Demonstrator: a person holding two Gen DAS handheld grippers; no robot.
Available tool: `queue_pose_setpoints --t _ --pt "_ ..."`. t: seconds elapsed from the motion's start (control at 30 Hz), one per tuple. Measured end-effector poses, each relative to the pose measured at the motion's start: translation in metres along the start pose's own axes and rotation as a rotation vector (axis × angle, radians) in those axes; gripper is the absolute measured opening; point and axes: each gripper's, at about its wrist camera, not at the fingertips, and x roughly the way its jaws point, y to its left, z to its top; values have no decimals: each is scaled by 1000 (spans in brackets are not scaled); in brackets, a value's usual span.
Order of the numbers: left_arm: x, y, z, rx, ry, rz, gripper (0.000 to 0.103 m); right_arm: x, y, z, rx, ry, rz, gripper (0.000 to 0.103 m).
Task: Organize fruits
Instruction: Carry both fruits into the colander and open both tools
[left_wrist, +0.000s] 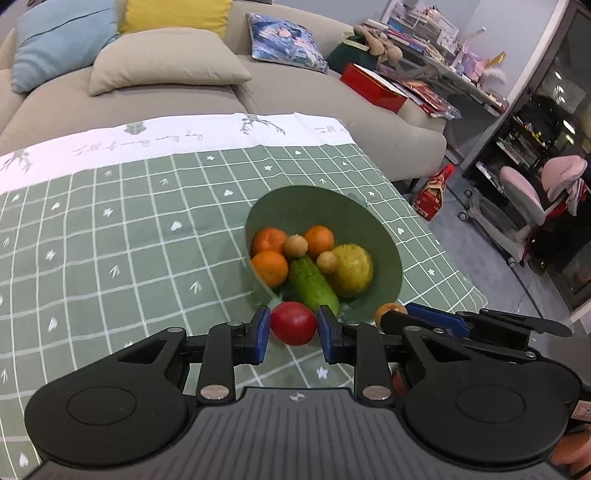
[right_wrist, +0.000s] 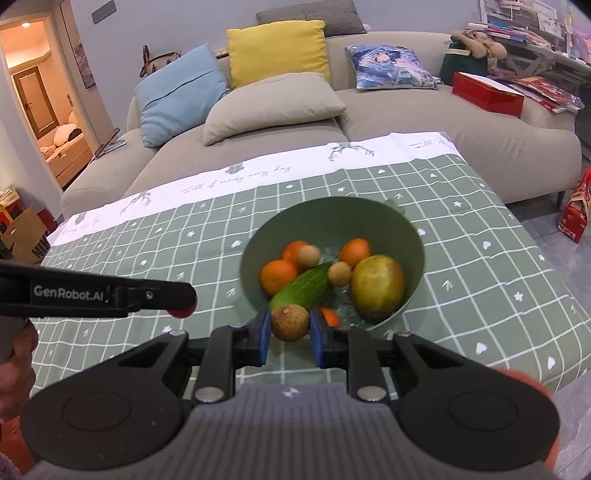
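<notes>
My left gripper (left_wrist: 293, 326) is shut on a red tomato (left_wrist: 293, 324), held just short of the green bowl's (left_wrist: 325, 199) near rim. In the right wrist view my right gripper (right_wrist: 288, 328) is shut on a small brown round fruit (right_wrist: 290, 322), close to the same bowl (right_wrist: 332, 210). The bowl holds oranges (left_wrist: 269, 267), a green cucumber (left_wrist: 312, 286), a yellow-green round fruit (left_wrist: 352, 269) and two small brown fruits (left_wrist: 295, 245). The right gripper's arm (left_wrist: 480, 325) shows at the right of the left wrist view, with its brown fruit (left_wrist: 386, 310). The left gripper's arm (right_wrist: 110, 293) crosses the left of the right wrist view.
The bowl stands on a table with a green checked cloth (right_wrist: 461, 277). Behind it is a beige sofa (right_wrist: 369, 114) with several cushions and a red box (right_wrist: 487, 94). A pink chair (left_wrist: 528, 199) and a dark cabinet stand right of the table. A hand (right_wrist: 14, 373) shows at the left edge.
</notes>
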Motion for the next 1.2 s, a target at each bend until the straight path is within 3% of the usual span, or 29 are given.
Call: queue_pose_setpoints --t 0.23,0.6,1.0,1.2 --pt "37 -3 24 -49 66 -9 30 28 -27 15 34 26 -18 18" --pt "90 -1 45 -32 189 52 31 74 -43 22 95 110 -14 18" --pt "107 10 45 -65 223 58 31 103 -46 23 129 167 -30 19" --pt "107 15 45 -76 218 44 37 109 -44 21 123 185 -41 21"
